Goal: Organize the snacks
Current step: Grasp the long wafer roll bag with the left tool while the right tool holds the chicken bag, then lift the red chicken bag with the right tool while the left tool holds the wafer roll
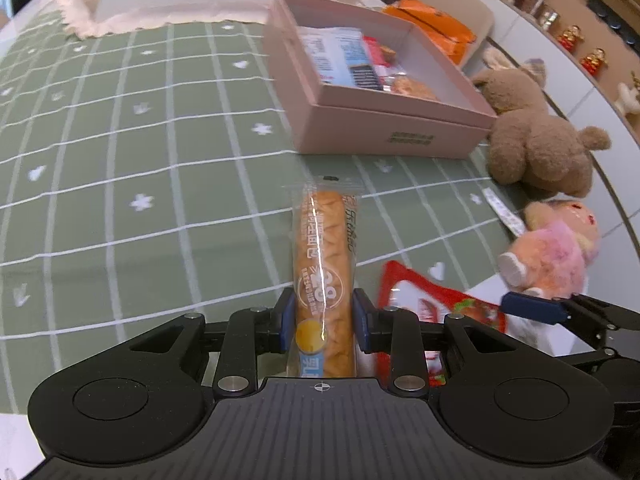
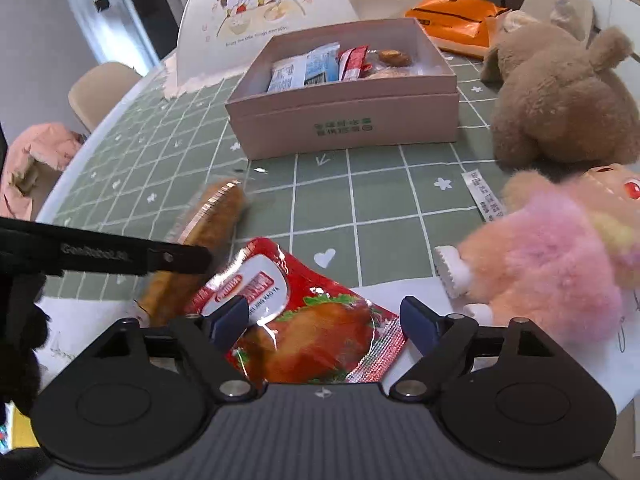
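Near the tabletop's front edge, the left tool [image 1: 324,320] is clamped on the wrapped bread stick [image 1: 324,264], which points toward the pink box [image 1: 384,136] farther in. The right tool [image 2: 324,320] stands wide around the red snack pouch [image 2: 308,320], not gripping. Risk: the slick wrapper may slide from the narrow pads during transfer, or the two tools may collide, being close together

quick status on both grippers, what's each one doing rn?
Left gripper: shut on the bread stick packet.
Right gripper: open, fingers either side of the red snack pouch, not clamped on it.
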A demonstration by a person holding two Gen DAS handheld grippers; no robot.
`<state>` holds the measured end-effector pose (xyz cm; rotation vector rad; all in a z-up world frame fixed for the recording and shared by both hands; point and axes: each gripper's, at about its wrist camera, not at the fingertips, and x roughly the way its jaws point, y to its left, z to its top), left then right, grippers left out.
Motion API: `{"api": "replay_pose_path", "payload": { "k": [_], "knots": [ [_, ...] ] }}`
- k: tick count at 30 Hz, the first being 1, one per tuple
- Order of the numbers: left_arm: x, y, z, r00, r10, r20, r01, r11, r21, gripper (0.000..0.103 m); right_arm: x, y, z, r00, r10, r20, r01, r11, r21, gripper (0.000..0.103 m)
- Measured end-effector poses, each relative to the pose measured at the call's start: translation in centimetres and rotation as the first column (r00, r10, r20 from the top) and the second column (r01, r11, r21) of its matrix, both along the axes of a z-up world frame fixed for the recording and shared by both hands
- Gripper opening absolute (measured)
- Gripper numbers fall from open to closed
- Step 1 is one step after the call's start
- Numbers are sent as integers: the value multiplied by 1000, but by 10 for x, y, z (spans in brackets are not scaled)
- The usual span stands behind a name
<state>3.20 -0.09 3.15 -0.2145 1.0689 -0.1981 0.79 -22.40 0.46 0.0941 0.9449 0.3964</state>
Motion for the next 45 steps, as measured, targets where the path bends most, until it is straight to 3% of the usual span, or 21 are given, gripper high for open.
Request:
{"api": "replay_pose_path", "payload": {
  "k": [8, 13, 16, 19, 22, 26, 28, 31, 35, 38, 42, 45],
  "knots": [
    [-13, 31, 5, 996, 91, -11, -90, 994, 55, 35, 0, 44, 6, 978, 201, 51, -197, 978, -70, 88],
    [-19, 38, 4, 994, 109, -20, -108, 993, 56, 35, -6, 72, 9, 907, 404, 118, -352, 883, -311, 88],
    [-20, 38, 3, 993, 112, -21, -111, 992, 54, 35, -10, 64, 15, 863, 496, 96, -448, 839, -310, 88],
    [-21, 38, 3, 993, 115, -21, -114, 992, 49, 35, -14, 56, 18, 838, 540, 85, -494, 814, -304, 88],
    [-20, 38, 2, 993, 115, -17, -114, 993, 40, 35, -7, 55, 10, 857, 507, 94, -454, 828, -330, 88],
    [-19, 39, 2, 993, 114, -13, -113, 993, 30, 35, 28, 50, 9, 955, 288, 76, -267, 940, -215, 90],
    [-19, 40, 2, 994, 109, -17, -108, 994, 28, 36, 38, 36, 19, 979, 195, 52, -186, 973, -138, 89],
    [-20, 42, 3, 994, 110, -21, -110, 994, 12, 35, 28, 14, 31, 975, 215, 49, -210, 974, -89, 89],
    [-20, 43, 3, 993, 114, -24, -114, 994, 2, 35, 3, 5, 30, 930, 368, 3, -362, 916, -174, 89],
    [-17, 41, 3, 993, 115, -21, -115, 993, -2, 35, -6, 11, 24, 916, 400, 8, -390, 897, -207, 89],
    [-14, 38, 2, 994, 112, -17, -112, 994, 2, 36, 5, 29, 14, 932, 361, 38, -349, 919, -186, 89],
    [-14, 37, 2, 994, 109, -17, -109, 994, 4, 36, 25, 30, 2, 958, 288, -9, -286, 949, -129, 92]
  ]
}}
